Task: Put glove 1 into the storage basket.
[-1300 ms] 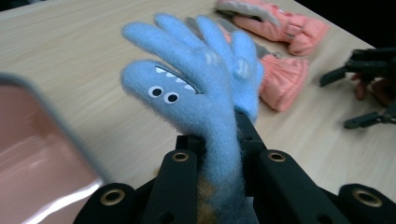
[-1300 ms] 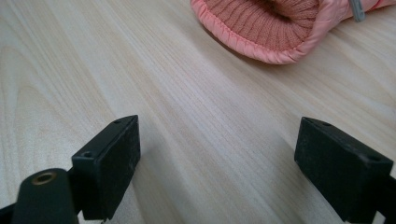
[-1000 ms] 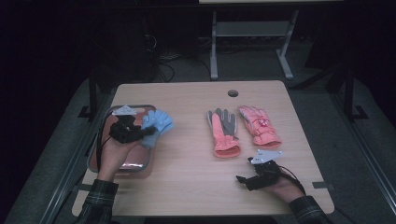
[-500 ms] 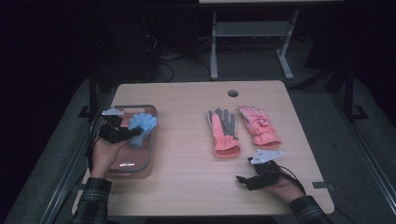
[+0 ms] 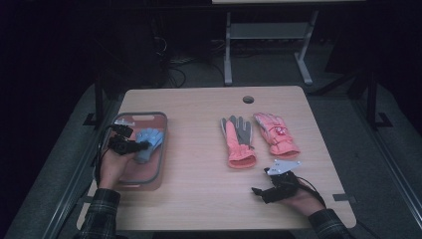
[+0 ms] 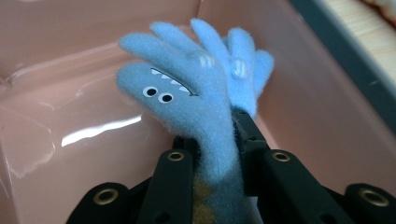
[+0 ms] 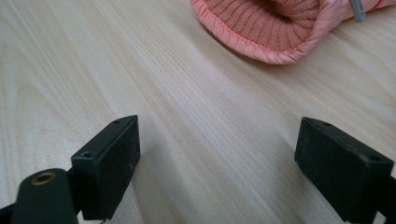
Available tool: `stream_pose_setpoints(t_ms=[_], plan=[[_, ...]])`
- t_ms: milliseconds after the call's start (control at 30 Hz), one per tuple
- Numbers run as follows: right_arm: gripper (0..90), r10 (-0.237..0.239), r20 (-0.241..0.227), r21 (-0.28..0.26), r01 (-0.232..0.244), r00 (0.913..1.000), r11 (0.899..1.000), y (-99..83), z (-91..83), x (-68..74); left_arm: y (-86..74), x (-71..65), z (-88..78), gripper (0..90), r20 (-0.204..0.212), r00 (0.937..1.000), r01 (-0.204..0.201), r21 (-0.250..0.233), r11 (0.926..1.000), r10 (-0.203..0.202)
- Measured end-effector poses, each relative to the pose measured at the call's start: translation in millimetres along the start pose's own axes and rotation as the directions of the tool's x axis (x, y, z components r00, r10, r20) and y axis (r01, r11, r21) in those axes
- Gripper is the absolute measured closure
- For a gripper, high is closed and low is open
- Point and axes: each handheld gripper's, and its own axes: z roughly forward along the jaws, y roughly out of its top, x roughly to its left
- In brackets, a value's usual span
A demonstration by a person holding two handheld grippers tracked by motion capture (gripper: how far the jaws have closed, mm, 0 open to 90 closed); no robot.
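Since a second ago, the left gripper (image 5: pixel 130 145) has carried the blue gloves (image 5: pixel 148 143) down from above the tray's far end into the pink tray (image 5: pixel 158 164), while the right gripper (image 5: pixel 274 190) has kept its place near the table's front edge. In the left gripper view the blue gloves (image 6: pixel 205 102), one of them marked with a toothy mouth and two round eyes, stand up between the black jaws with the fingers spread over the tray's pink floor (image 6: pixel 84 135). The jaws have just been opening a little, yet the cuffs are still pinched between them, so the grip holds. The right gripper (image 7: pixel 219 168) rests low over the wooden table (image 7: pixel 187 107) with its jaws wide apart and nothing between them; the ribbed cuff of a pink glove (image 7: pixel 271 28) lies well ahead of it. In the high view two pink gloves (image 5: pixel 259 139) lie side by side at the middle of the table, apart from both grippers.
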Motion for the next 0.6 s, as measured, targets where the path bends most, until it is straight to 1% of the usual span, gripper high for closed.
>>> stream_pose_setpoints(t_ms=[100, 133, 167, 200, 333, 433, 500, 567, 600], plan=[[13.5, 0.000, 0.000, 0.000, 0.000, 1.0000, 1.000, 0.0, 0.0, 0.1, -1.7, 1.6, 5.1, 69.4, -0.004, 1.0000, 0.003, 0.030, 0.9995, -0.003], [13.5, -0.001, 0.000, 0.000, 0.001, 1.0000, 1.000, 0.0, 0.0, 0.0, -2.3, 2.3, 6.8, 65.7, -0.001, 1.0000, 0.008, 0.038, 0.9992, -0.008], [13.5, -0.001, 0.000, 0.000, 0.001, 1.0000, 1.000, 0.0, 0.0, 0.0, -2.8, 3.1, 9.2, 61.6, -0.006, 0.9999, 0.012, 0.059, 0.9982, -0.012], [13.5, 0.000, 0.000, 0.001, 0.000, 1.0000, 1.000, 0.0, 0.0, 0.1, -3.1, 3.4, 10.5, 56.5, -0.015, 0.9998, 0.012, 0.067, 0.9977, -0.011], [13.5, -0.001, 0.000, 0.000, 0.001, 1.0000, 1.000, 0.0, 0.0, 0.0, -3.3, 4.7, 13.1, 40.3, -0.027, 0.9994, 0.021, 0.073, 0.9971, -0.019], [13.5, 0.000, 0.000, 0.000, 0.000, 1.0000, 1.000, 0.0, 0.0, 0.1, -2.8, 4.2, 11.6, 29.0, -0.050, 0.9986, 0.020, 0.055, 0.9983, -0.017], [13.5, 0.001, 0.000, 0.000, -0.001, 1.0000, 1.000, 0.0, 0.0, 0.1, -2.3, 3.9, 8.9, 24.6, -0.054, 0.9983, 0.023, 0.034, 0.9992, -0.021], [13.5, 0.002, 0.000, 0.001, -0.002, 1.0000, 1.000, 0.1, 0.0, 0.2, -1.6, 2.8, 5.6, 21.6, -0.050, 0.9986, 0.017, 0.005, 0.9998, -0.017], [13.5, -0.001, 0.000, 0.000, 0.001, 1.0000, 1.000, 0.0, 0.1, -0.1, -1.0, 2.4, 4.1, 19.5, -0.055, 0.9984, 0.014, -0.002, 0.9999, -0.014]])
